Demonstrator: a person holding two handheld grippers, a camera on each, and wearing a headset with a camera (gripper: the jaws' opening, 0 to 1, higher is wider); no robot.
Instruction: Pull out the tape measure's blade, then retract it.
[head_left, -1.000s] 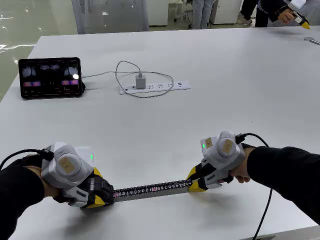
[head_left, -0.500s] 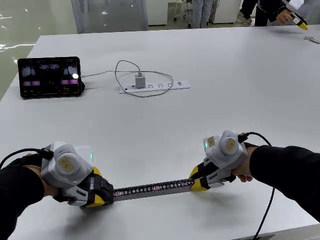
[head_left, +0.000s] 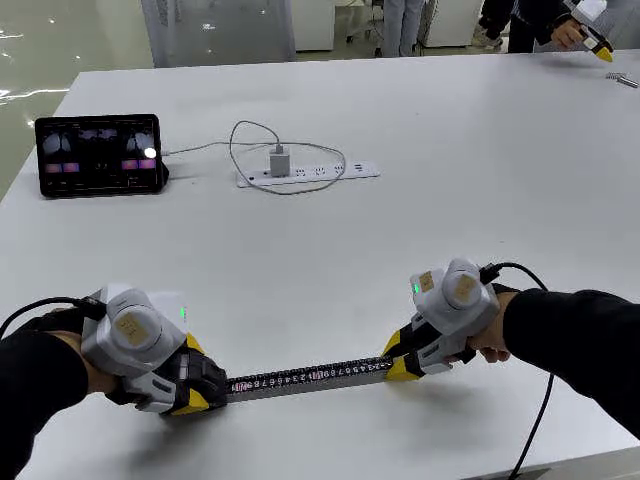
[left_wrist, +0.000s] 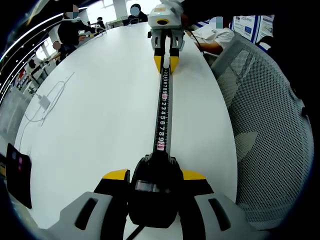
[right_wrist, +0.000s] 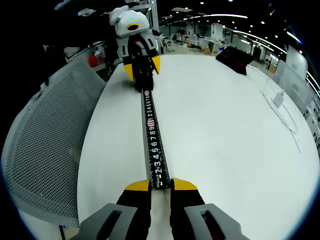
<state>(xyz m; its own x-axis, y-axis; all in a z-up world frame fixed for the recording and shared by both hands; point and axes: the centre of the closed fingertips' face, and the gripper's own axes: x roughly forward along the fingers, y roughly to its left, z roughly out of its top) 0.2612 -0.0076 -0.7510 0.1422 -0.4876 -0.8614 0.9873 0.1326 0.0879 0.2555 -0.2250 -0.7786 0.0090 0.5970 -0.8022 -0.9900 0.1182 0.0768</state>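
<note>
I am clamping my left gripper (head_left: 196, 386) on the black tape measure case (left_wrist: 152, 192), down at the near left of the white tabletop (head_left: 420, 170). My right gripper (head_left: 400, 357) is pinching the tip of the blade (head_left: 306, 377), jaws closed on it at the near right. The blade is stretching straight between the two grippers along the tabletop's near edge, numbers facing up; I cannot tell whether it is touching the surface. Farther back, a tablet (head_left: 99, 154) is showing a lit screen at the left. A white power strip (head_left: 310, 173) with a charger (head_left: 280, 162) and a looped cable (head_left: 250, 135) is sitting to its right.
</note>
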